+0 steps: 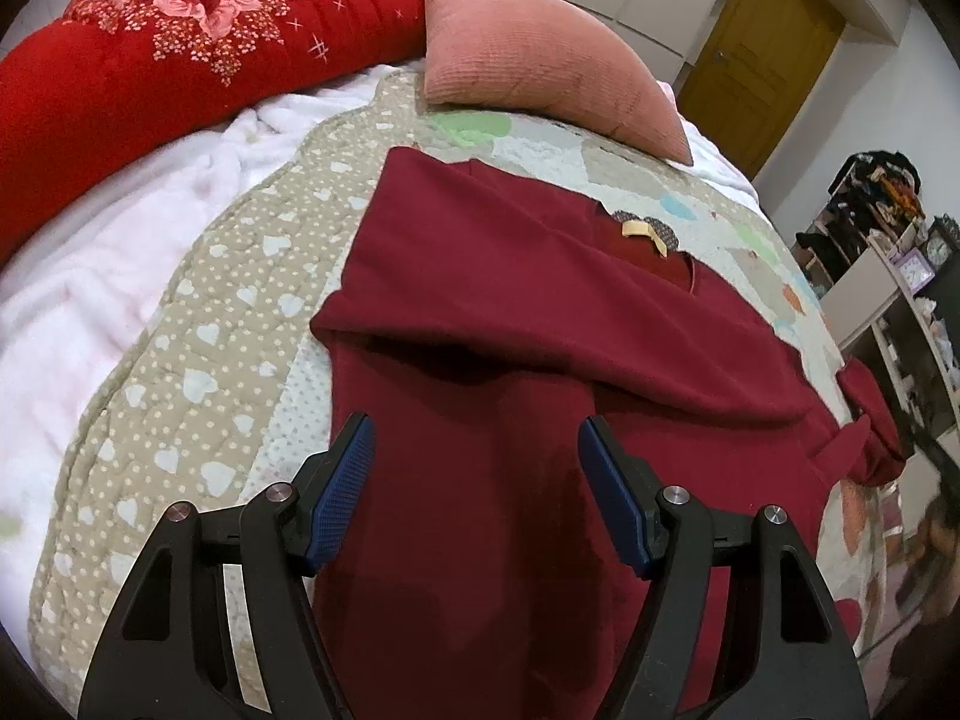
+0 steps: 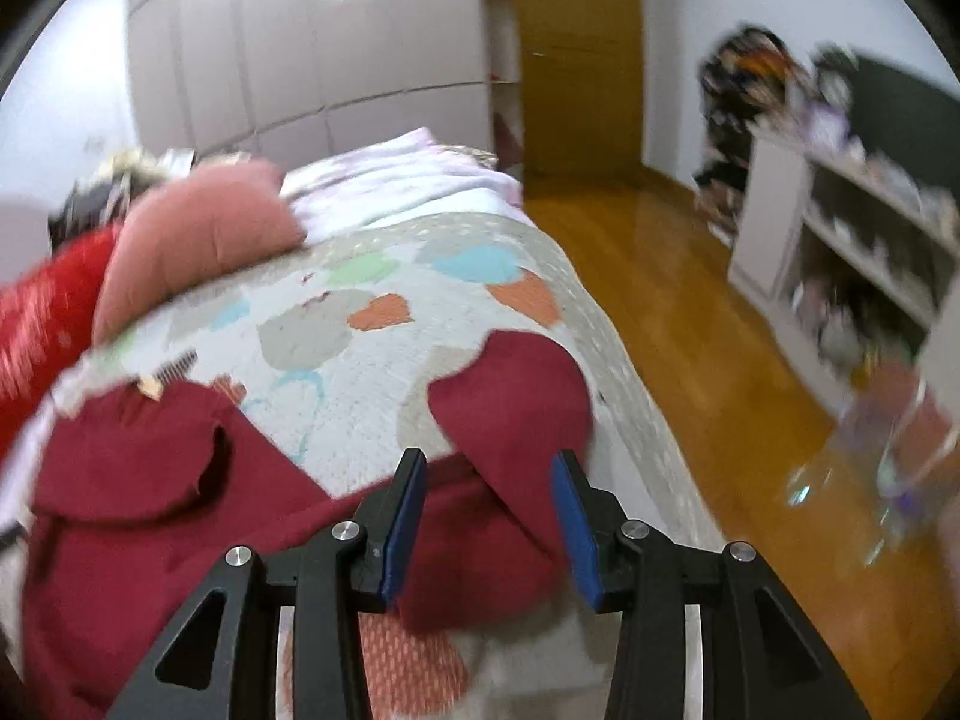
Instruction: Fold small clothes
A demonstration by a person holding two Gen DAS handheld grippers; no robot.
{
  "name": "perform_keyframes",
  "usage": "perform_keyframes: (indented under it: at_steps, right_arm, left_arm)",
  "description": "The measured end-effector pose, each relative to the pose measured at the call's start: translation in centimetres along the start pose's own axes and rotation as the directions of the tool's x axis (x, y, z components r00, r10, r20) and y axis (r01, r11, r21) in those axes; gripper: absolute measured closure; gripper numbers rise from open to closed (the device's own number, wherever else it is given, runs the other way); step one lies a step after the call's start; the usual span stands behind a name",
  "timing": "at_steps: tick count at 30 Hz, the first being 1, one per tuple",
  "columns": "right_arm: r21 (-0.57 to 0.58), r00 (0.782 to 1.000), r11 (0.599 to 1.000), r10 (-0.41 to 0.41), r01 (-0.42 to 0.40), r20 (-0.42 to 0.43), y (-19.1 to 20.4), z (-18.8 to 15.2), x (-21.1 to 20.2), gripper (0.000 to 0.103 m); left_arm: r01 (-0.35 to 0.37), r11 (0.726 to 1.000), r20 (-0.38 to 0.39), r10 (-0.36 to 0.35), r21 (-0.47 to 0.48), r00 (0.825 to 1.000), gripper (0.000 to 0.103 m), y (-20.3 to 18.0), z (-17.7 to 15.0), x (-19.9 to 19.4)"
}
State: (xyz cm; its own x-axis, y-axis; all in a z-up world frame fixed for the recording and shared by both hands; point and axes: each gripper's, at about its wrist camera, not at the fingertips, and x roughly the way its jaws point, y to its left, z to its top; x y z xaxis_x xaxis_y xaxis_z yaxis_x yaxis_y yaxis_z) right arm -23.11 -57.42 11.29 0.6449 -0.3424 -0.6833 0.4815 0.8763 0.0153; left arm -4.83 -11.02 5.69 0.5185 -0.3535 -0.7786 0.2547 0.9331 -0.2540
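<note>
A dark red long-sleeved top (image 1: 540,324) lies spread on the patchwork quilt (image 1: 228,324), its left sleeve folded across the chest and a tan label at the neck. My left gripper (image 1: 477,438) is open and empty just above the top's lower body. In the blurred right wrist view the top (image 2: 150,480) lies at the left, and its right sleeve (image 2: 516,396) stretches out toward the bed's right edge. My right gripper (image 2: 489,468) is open, its jaws either side of that sleeve, with nothing held.
A pink cushion (image 1: 540,54) and a red floral duvet (image 1: 150,60) lie at the bed's head, on a white blanket (image 1: 120,228). Right of the bed are wooden floor (image 2: 690,312), white shelves (image 2: 840,228) with clutter, and a brown door (image 1: 762,54).
</note>
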Motion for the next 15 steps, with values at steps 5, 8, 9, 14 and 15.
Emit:
perform_keyframes:
  at_steps: [5, 8, 9, 14, 15]
  right_arm:
    - [-0.086, 0.991, 0.996, -0.002, -0.01, -0.137, 1.9, 2.1, 6.5, 0.057]
    - [-0.18, 0.978, 0.983, -0.064, 0.028, -0.201, 2.8, 1.8, 10.1, 0.057]
    - [-0.205, 0.975, 0.977, -0.095, 0.053, -0.202, 2.8, 1.6, 10.9, 0.057]
    - [0.017, 0.985, 1.0, 0.024, -0.021, -0.169, -1.2, 2.0, 10.3, 0.099]
    - [0.076, 0.985, 0.995, 0.071, -0.06, -0.159, -2.2, 2.4, 9.9, 0.099]
  left_arm:
    - [-0.017, 1.0, -0.011, 0.017, 0.019, 1.0, 0.033, -0.3, -0.2, 0.5]
    - [-0.02, 1.0, -0.019, 0.02, 0.018, 1.0, 0.033, -0.2, -0.2, 0.8]
    - [-0.02, 1.0, -0.02, 0.021, 0.018, 1.0, 0.033, -0.2, -0.2, 0.9]
    - [-0.02, 1.0, -0.018, 0.02, 0.019, 1.0, 0.033, -0.1, -0.2, 0.9]
    - [-0.017, 1.0, -0.016, 0.017, 0.018, 1.0, 0.033, -0.1, -0.2, 0.8]
